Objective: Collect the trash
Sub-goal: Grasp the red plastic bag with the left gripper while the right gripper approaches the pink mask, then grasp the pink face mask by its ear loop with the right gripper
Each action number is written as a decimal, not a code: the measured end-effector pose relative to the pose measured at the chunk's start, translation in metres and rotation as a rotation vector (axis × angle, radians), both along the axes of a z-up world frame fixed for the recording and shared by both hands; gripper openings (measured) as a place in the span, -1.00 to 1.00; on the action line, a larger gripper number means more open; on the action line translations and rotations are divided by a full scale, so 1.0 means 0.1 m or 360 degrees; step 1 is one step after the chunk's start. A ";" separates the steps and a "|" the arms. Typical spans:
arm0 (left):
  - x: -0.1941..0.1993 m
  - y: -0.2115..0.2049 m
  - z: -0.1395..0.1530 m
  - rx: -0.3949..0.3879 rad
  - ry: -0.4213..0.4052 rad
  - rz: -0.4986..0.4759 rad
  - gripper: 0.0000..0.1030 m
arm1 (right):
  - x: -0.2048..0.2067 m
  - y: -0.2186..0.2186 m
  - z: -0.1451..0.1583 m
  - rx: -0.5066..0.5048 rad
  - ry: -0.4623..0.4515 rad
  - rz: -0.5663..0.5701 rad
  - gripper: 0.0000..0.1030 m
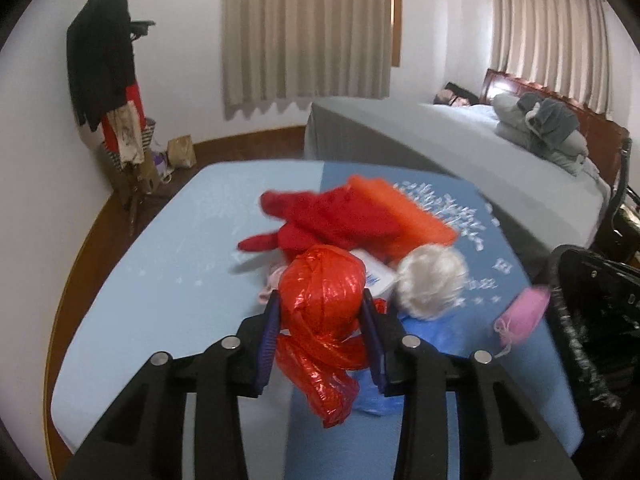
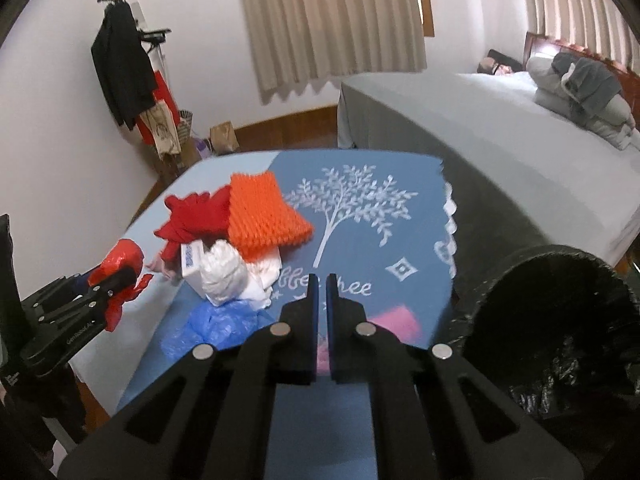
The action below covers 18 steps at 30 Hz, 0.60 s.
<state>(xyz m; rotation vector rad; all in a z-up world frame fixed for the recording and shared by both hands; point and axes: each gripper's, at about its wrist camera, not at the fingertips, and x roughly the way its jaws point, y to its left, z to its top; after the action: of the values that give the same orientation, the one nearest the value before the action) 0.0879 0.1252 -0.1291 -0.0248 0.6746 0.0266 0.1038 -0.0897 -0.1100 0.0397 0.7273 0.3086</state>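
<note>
Left gripper (image 1: 320,312) clamped on red plastic bag (image 1: 320,296), right gripper (image 2: 321,280) pinched together on pink scrap (image 2: 323,354), black bin (image 2: 560,312) beside.

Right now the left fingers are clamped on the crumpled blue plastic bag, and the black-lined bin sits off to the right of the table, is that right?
Not quite. The left gripper is clamped on the crumpled red plastic bag, not the blue plastic bag, which lies on the table. The left wrist view shows this. The black-lined bin does sit off to the right.
</note>
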 end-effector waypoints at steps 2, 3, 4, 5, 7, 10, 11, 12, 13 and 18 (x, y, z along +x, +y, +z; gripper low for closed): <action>-0.02 -0.12 0.09 -0.0003 -0.0022 -0.0050 -0.26 | -0.05 -0.08 0.07 0.0027 -0.0010 -0.0014 -0.93; -0.02 -0.18 0.11 -0.0006 -0.0030 -0.0068 -0.26 | -0.08 -0.11 0.11 0.0038 -0.0014 -0.0021 -0.93; -0.02 -0.26 0.15 -0.0015 -0.0034 -0.0096 -0.26 | -0.12 -0.18 0.15 0.0048 -0.0025 -0.0031 -0.94; -0.01 -0.33 0.18 -0.0026 -0.0036 -0.0125 -0.26 | -0.16 -0.20 0.19 0.0049 -0.0034 -0.0039 -0.97; -0.01 -0.47 0.21 -0.0038 -0.0049 -0.0189 -0.26 | -0.22 -0.29 0.25 0.0052 -0.0053 -0.0058 -0.97; 0.02 -0.63 0.23 -0.0055 -0.0058 -0.0247 -0.25 | -0.26 -0.44 0.27 0.0026 -0.0058 -0.0096 -0.97; 0.02 -0.66 0.23 -0.0070 -0.0054 -0.0256 -0.25 | -0.26 -0.45 0.25 0.0017 -0.0051 -0.0104 -0.93; 0.03 -0.69 0.21 -0.0069 -0.0052 -0.0259 -0.25 | -0.25 -0.46 0.21 0.0025 -0.0031 -0.0098 -0.89; 0.03 -0.71 0.19 -0.0060 -0.0050 -0.0260 -0.25 | -0.22 -0.46 0.14 0.0042 0.0012 -0.0087 -0.89; -0.03 -0.68 0.01 -0.0017 -0.0005 -0.0228 -0.25 | -0.12 -0.30 -0.26 0.0044 0.0153 -0.0043 -0.64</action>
<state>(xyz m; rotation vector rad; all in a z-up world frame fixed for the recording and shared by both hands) 0.0850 0.0568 -0.1278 0.0132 0.6719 -0.1150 0.0917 -0.1192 -0.1360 0.0909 0.8174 0.2920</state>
